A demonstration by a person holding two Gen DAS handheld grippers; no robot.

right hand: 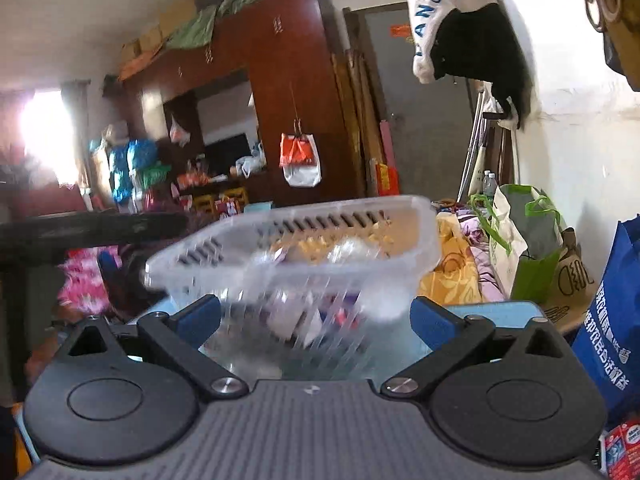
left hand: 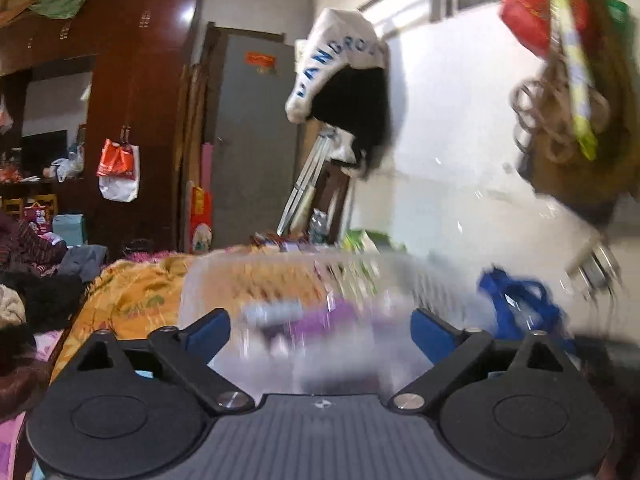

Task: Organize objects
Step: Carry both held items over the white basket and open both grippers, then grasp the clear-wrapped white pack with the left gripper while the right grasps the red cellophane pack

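A: Left wrist view first — what's the room like?

B: Cluttered bedroom: a dark wooden wardrobe (left hand: 132,92), a grey door (left hand: 256,140), a bed with an orange quilt (left hand: 136,296). Right ahead of the left gripper (left hand: 320,332) sits a clear plastic basket (left hand: 304,292), badly blurred, with something purple and white inside that I can't identify.

A: And the tool?

B: Its blue pads (left hand: 212,334) stand spread wide, pinching nothing. The basket's near wall lies between the fingers, just beyond the tips; whether anything touches, I can't tell.

A: The right wrist view?

B: Same wardrobe (right hand: 288,92), and a blue shopping bag (right hand: 612,312) at the right edge. The basket (right hand: 304,240) looks tilted, over a light blue surface (right hand: 496,312), its slotted far wall and rim clearer here. The right gripper (right hand: 316,320) is spread too, empty, with the basket's near side between and just past its fingers.

A: How would it handle?

B: Light, I'd judge — thin, stiff plastic that may flex, smooth enough to slip. The rim looks the best hold; tilting could spill the loose contents.
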